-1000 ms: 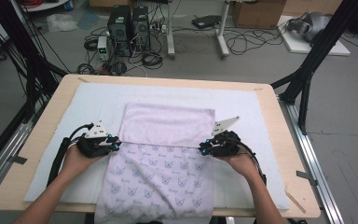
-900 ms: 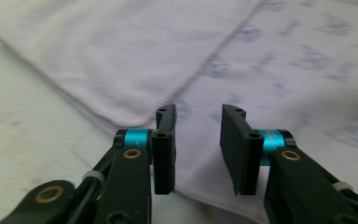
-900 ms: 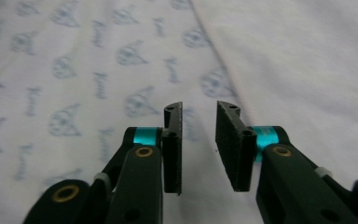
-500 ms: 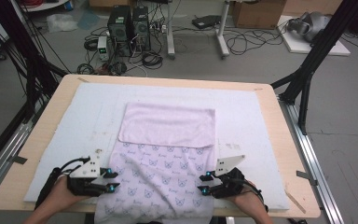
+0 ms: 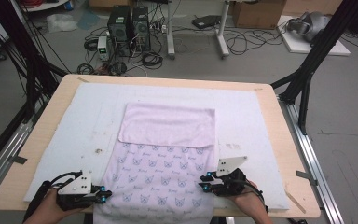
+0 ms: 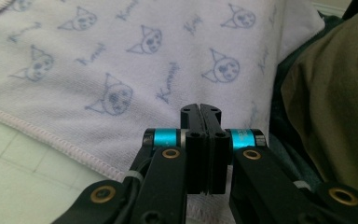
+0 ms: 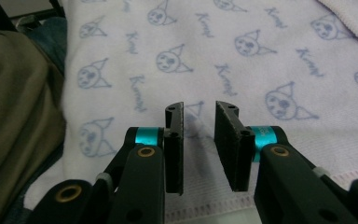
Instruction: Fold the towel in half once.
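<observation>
Two grippers are being held low at the near edge of the table, one at each side of a printed towel. The left gripper is being kept at the towel's near left edge; in the left gripper view its jaws are seen pressed together, having just been closing, with the hemmed edge of the towel lying under and beyond their tips, and whether any cloth is being pinched cannot be told. The right gripper is being held at the towel's near right edge; in the right gripper view its jaws are standing a little apart, having just been closing, with nothing gripped and the towel lying flat below the gap. The towel is lying on a white mat, its near end reaching the table's near edge. Farther off, its far end is lying folded back over itself toward the middle of the mat, plain side up.
</observation>
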Demonstrator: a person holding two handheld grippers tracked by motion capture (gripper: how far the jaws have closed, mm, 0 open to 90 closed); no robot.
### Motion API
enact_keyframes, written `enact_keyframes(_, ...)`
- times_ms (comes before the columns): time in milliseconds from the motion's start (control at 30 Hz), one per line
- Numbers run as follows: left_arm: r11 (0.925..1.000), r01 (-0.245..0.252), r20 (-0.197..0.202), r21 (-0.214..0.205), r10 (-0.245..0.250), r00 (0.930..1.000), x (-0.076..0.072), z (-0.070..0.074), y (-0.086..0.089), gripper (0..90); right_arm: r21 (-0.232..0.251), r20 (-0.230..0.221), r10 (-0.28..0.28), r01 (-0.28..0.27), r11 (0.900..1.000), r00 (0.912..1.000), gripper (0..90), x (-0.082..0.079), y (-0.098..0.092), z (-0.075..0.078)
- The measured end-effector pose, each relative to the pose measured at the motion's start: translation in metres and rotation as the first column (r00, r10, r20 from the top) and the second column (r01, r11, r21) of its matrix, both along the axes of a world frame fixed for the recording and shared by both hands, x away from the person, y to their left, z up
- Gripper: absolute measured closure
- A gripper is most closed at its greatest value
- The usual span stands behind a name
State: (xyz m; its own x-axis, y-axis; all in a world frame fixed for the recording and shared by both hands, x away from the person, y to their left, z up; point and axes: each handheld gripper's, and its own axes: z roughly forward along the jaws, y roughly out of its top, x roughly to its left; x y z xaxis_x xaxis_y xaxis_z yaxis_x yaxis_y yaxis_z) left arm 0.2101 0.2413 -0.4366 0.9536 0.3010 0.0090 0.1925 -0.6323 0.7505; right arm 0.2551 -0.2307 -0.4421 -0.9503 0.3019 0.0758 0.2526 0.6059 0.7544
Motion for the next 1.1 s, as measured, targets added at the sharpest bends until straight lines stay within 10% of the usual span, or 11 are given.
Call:
enact_keyframes(267, 0.9962, -0.082, 0.047, -0.031, 0.083, 0.9954, 0.028, 0.010, -0.011, 69.3, 0.006, 0.030, -0.014, 0.014, 0.9999, 0.9994, 66.4, 0.001, 0.001, 0.010)
enact_keyframes(667, 0.9632, -0.264, 0.061, -0.048, 0.267, 0.9618, 0.121, 0.014, -0.026, 68.5, 0.005, 0.030, -0.151, 0.151, 0.9885, 0.9881, 56.9, 0.090, -0.004, 0.025)
enact_keyframes(833, 0.9372, -0.346, 0.043, -0.046, 0.348, 0.9367, 0.152, 0.005, -0.026, 64.4, -0.020, 0.021, -0.181, 0.181, 0.9832, 0.9833, 53.2, 0.119, -0.006, 0.020)
enact_keyframes(1100, 0.9401, -0.341, 0.040, 0.005, 0.340, 0.9395, 0.163, -0.006, -0.034, 67.3, -0.075, -0.038, -0.185, 0.181, 0.9806, 0.9821, 57.4, 0.132, -0.006, 0.004)
